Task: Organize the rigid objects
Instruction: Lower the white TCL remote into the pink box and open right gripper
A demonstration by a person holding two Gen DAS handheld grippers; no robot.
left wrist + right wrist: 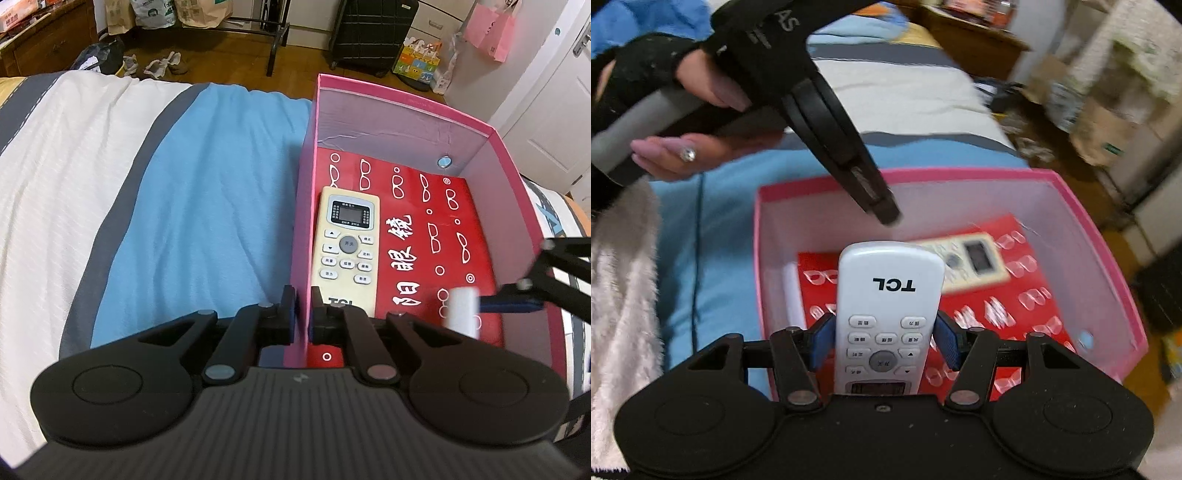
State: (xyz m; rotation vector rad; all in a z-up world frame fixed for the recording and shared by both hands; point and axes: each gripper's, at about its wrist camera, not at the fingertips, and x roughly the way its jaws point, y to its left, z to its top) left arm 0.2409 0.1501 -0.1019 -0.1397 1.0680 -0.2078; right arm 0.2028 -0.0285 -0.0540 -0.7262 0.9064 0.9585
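A pink box (406,98) stands on the bed, its floor covered by a red printed sheet (454,240). A cream remote (347,251) lies inside along the left wall. My left gripper (303,314) is shut on the box's left wall (304,221). My right gripper (884,338) is shut on a white TCL remote (888,302) and holds it over the box (960,175). The cream remote (964,260) lies beyond it. The right gripper also shows in the left wrist view (517,301), with the white remote (461,310) blurred.
The bed has a blue, grey and white cover (207,192). A fluffy white blanket (620,295) lies at the left. On the floor beyond are a black suitcase (373,33), paper bags (199,13) and a pink bag (491,27).
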